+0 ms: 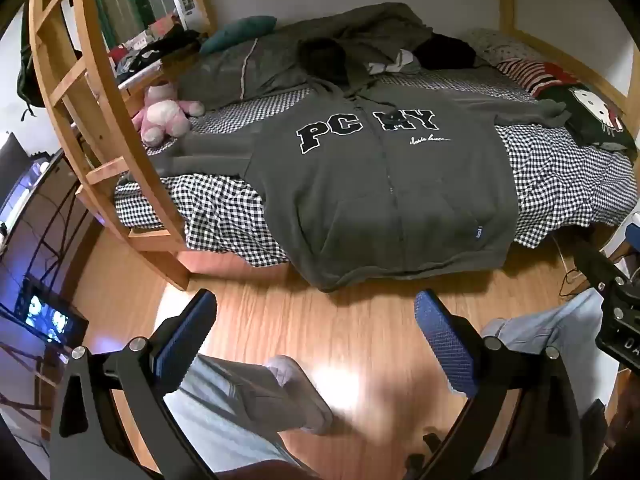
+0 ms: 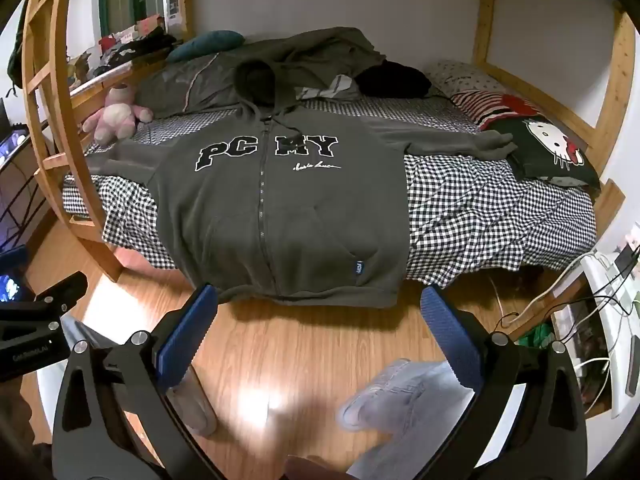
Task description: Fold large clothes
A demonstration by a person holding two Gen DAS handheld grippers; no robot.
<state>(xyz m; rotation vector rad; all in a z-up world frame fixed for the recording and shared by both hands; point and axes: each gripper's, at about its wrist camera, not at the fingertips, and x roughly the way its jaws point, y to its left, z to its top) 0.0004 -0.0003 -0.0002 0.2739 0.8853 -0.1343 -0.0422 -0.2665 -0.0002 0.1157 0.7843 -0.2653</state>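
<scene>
Checkered bed (image 1: 560, 176) bears hoodie (image 1: 384, 184), hem overhanging; both grippers' fingers spread, empty.

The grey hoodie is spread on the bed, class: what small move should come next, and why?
Probably bring the left gripper to the hoodie's left sleeve to fold it inward. The hoodie lies flat, front up, with sleeves spread, and both the left and the right gripper hang open over the floor, holding nothing.

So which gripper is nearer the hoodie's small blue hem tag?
Right. The right gripper sits just below the tag; the left gripper is lower and off to the tag's left. Both open.
</scene>
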